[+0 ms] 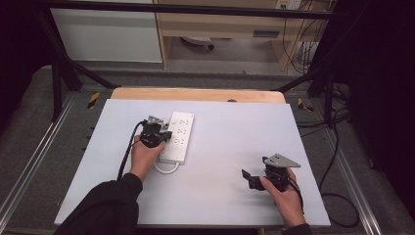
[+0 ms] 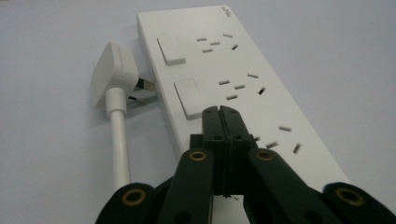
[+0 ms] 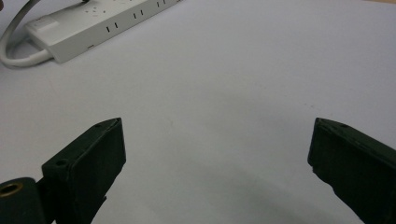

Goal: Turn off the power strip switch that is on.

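A white power strip (image 1: 179, 136) lies left of centre on the pale table (image 1: 230, 147). In the left gripper view the strip (image 2: 252, 79) shows two rocker switches (image 2: 189, 98) and several sockets. A white plug (image 2: 109, 74) lies beside its far left edge, prongs toward the strip, with its cable (image 2: 119, 140) running back. My left gripper (image 2: 220, 110) is shut with nothing in it, its tips over the strip by the nearer switch; whether they touch I cannot tell. From above, the left gripper (image 1: 165, 135) sits on the strip's left side. My right gripper (image 1: 250, 179) stands open near the front right, with bare table between its jaws (image 3: 217, 126).
A loop of white cable (image 1: 166, 170) leaves the strip's near end. A wooden edge (image 1: 195, 94) runs along the table's far side. Black frame bars (image 1: 63, 68) and floor cables (image 1: 337, 196) surround the table. Bare table lies between the two grippers.
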### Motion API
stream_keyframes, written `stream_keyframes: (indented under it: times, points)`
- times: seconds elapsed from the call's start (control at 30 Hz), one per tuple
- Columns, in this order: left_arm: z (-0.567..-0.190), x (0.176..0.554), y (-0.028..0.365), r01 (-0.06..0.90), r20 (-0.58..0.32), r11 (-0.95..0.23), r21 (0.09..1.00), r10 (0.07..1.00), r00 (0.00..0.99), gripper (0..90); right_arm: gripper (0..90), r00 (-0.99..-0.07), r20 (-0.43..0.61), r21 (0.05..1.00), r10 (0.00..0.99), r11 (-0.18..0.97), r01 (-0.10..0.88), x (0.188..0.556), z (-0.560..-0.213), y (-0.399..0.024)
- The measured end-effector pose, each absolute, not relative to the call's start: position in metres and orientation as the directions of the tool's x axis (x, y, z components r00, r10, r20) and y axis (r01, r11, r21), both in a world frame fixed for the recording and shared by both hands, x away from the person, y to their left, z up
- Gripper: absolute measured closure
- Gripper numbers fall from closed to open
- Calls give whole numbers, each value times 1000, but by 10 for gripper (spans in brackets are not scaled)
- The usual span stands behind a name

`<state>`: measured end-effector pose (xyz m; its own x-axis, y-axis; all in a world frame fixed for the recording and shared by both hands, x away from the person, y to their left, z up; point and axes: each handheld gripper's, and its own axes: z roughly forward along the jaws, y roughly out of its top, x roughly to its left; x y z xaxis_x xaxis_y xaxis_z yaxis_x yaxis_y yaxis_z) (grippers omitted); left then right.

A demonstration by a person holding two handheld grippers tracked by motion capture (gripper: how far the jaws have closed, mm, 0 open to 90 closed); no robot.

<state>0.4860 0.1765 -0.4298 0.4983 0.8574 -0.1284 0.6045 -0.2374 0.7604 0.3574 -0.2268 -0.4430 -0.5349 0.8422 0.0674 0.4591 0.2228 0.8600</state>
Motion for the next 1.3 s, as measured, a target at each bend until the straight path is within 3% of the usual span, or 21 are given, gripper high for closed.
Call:
stream_keyframes:
  times: [1.3]
  points:
    - [-431,487,176,596,-126,-247,764,849,513,900,47,-537,66,858,841,227,461,358,-444,-227]
